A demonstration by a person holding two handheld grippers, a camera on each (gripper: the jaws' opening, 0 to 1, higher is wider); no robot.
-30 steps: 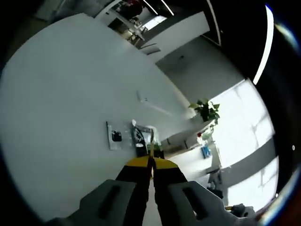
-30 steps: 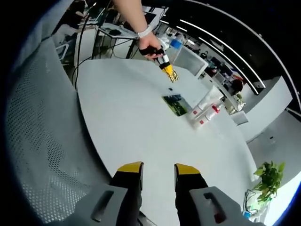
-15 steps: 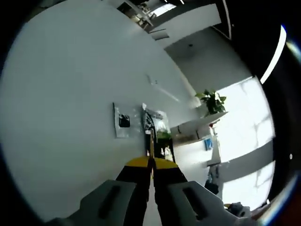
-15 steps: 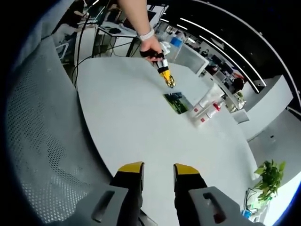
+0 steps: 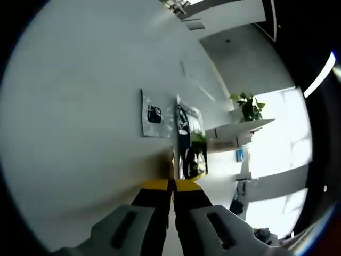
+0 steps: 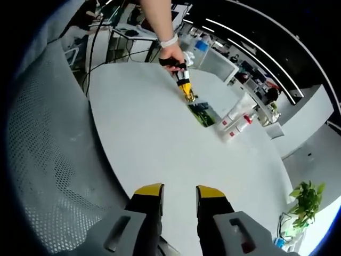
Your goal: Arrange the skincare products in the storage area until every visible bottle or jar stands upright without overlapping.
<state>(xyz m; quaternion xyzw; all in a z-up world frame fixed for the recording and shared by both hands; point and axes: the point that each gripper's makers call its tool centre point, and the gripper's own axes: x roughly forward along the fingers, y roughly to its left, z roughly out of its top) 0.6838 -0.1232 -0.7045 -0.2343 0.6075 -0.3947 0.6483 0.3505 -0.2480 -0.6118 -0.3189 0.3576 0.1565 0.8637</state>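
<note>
A flat dark green packet (image 5: 191, 141) lies on the white table (image 5: 80, 106) just ahead of my left gripper (image 5: 172, 184), whose jaws are pressed together with nothing between them. A white sachet with a dark print (image 5: 154, 114) lies beside the packet. In the right gripper view a hand holds the left gripper (image 6: 187, 92) with its tip at the near edge of the green packet (image 6: 202, 113). Beyond it a white tube (image 6: 233, 113) and a small bottle with a red cap (image 6: 241, 126) lie on the table. My right gripper (image 6: 178, 191) is open over the near table edge, holding nothing.
A grey mesh chair back (image 6: 42, 160) fills the left of the right gripper view. Cables and desks (image 6: 122, 32) stand behind the person's arm. A potted plant (image 6: 305, 200) stands beyond the table's far side. Wide bare tabletop (image 6: 160, 144) lies between the two grippers.
The left gripper has come down and forward to the green packet, which now looks larger and nearer in its view. The right gripper has stayed in place, open.
</note>
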